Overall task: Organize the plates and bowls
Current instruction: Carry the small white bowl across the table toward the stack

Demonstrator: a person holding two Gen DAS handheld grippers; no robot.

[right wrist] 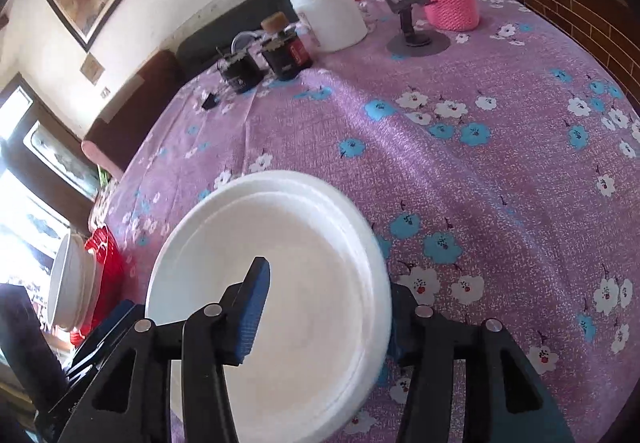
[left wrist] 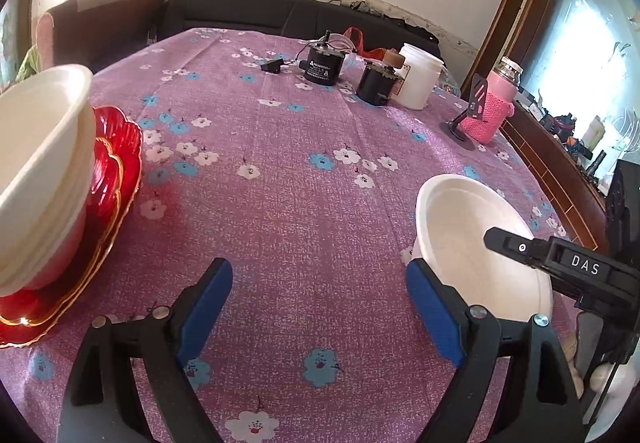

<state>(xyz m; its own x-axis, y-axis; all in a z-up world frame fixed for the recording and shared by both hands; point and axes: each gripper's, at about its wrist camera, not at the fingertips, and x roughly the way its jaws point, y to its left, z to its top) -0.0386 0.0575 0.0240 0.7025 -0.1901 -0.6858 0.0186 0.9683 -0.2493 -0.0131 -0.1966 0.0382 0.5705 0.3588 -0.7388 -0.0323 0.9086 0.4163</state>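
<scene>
Bowls first: I count two white ones nested in a stack (left wrist: 38, 179) at my far left, sitting on two red gold-rimmed plates (left wrist: 120, 179) laid one on the other, and one more white bowl (right wrist: 272, 291) on my right. My right gripper (right wrist: 324, 307) has that single bowl's rim between its blue pads, one finger inside and one outside, closed on it; the bowl looks tilted, and I cannot tell whether it rests on the desk (left wrist: 304, 171). My left gripper (left wrist: 320, 303) hangs over bare floral cloth between stack and bowl, jaws wide apart, holding nothing. Along the far side of the desk I see two black motors (left wrist: 322, 65), one white tub (left wrist: 418, 81), one pink knitted bottle (left wrist: 494, 103) and one small black stand (left wrist: 468, 111).
</scene>
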